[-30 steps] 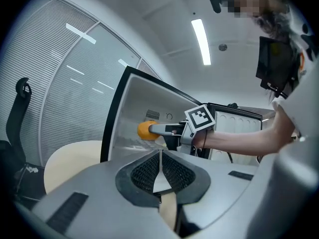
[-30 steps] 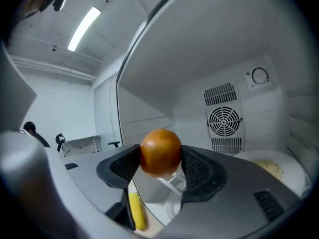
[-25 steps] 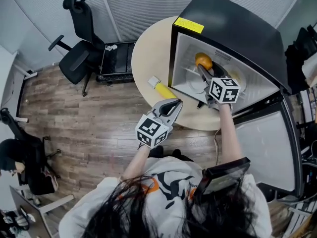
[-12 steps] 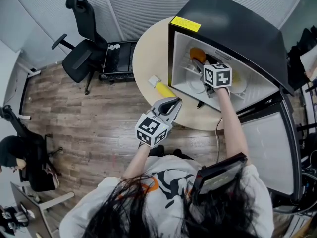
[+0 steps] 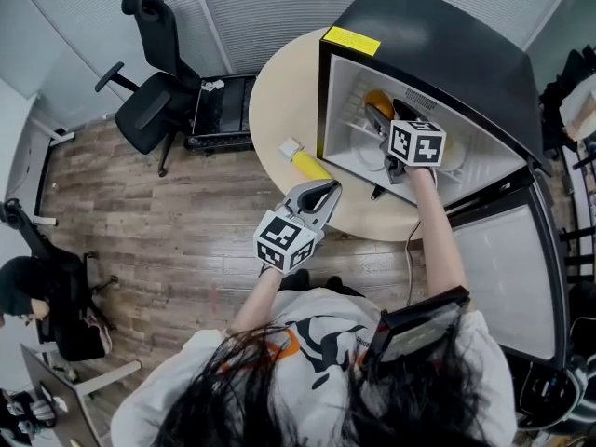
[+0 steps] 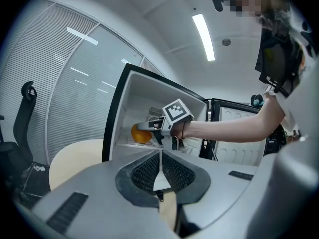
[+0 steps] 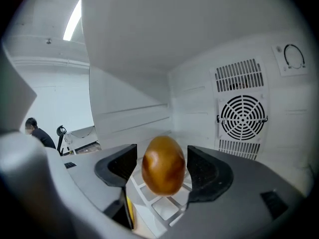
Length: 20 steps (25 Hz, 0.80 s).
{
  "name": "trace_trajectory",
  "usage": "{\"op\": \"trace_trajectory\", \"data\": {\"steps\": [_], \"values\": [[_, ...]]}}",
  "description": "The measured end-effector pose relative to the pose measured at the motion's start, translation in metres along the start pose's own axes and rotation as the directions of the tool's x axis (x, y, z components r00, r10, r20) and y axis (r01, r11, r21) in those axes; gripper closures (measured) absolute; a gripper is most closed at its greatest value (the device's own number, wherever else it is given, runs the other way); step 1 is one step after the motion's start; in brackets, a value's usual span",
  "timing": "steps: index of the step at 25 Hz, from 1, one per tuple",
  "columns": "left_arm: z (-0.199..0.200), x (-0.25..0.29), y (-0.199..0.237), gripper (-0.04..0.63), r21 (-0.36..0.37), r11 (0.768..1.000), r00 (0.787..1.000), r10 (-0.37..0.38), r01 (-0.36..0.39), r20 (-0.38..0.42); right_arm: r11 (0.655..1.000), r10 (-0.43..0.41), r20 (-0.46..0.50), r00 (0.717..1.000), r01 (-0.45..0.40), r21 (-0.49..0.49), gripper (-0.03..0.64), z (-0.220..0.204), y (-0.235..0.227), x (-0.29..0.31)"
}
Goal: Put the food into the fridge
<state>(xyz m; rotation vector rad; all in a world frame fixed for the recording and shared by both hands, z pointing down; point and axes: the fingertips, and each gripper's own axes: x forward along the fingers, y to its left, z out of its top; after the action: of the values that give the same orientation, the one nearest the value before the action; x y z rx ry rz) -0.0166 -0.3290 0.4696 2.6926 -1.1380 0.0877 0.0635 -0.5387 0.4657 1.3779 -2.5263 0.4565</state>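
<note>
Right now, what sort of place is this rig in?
Likely an office or meeting room, not a kitchen: a black swivel office chair, slatted blinds along the wall, and a mini fridge standing open on a round table.

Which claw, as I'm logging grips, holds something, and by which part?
Neither. The right claw has its jaws opening, with the orange between them inside the fridge, pads off its sides. The left claw is shut on nothing.
</note>
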Motion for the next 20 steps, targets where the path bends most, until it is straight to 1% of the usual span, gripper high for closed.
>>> {"op": "trace_trajectory", "data": {"steps": [3,5,11,14,20], "values": [[-0.002,-0.002,0.001,0.583,0.0,1.0,1.0,-0.01,0.01,-0.005,0.999,-0.023,0.033,0.999,0.024,-0.028,0.313,0.005,0.002,-0.012],[-0.003,-0.004,0.0,0.583,0.0,1.0,1.0,-0.021,0.021,-0.008,0.999,-0.027,0.059,0.998,0.029,-0.027,0.313,0.009,0.005,-0.023],[-0.006,-0.009,0.0,0.583,0.004,0.998,0.998,-0.055,0.055,-0.015,0.999,-0.016,0.144,0.989,0.012,0.029,0.314,0.014,0.028,-0.054],[-0.006,-0.011,-0.001,0.583,0.008,0.997,0.997,-0.079,0.079,-0.015,0.998,-0.035,0.178,0.983,0.026,0.048,0.314,0.01,0.04,-0.073],[-0.008,-0.019,0.001,0.583,0.009,0.993,0.993,-0.12,0.12,-0.018,0.994,-0.042,0.238,0.97,0.017,0.109,0.316,-0.005,0.075,-0.106]]}}
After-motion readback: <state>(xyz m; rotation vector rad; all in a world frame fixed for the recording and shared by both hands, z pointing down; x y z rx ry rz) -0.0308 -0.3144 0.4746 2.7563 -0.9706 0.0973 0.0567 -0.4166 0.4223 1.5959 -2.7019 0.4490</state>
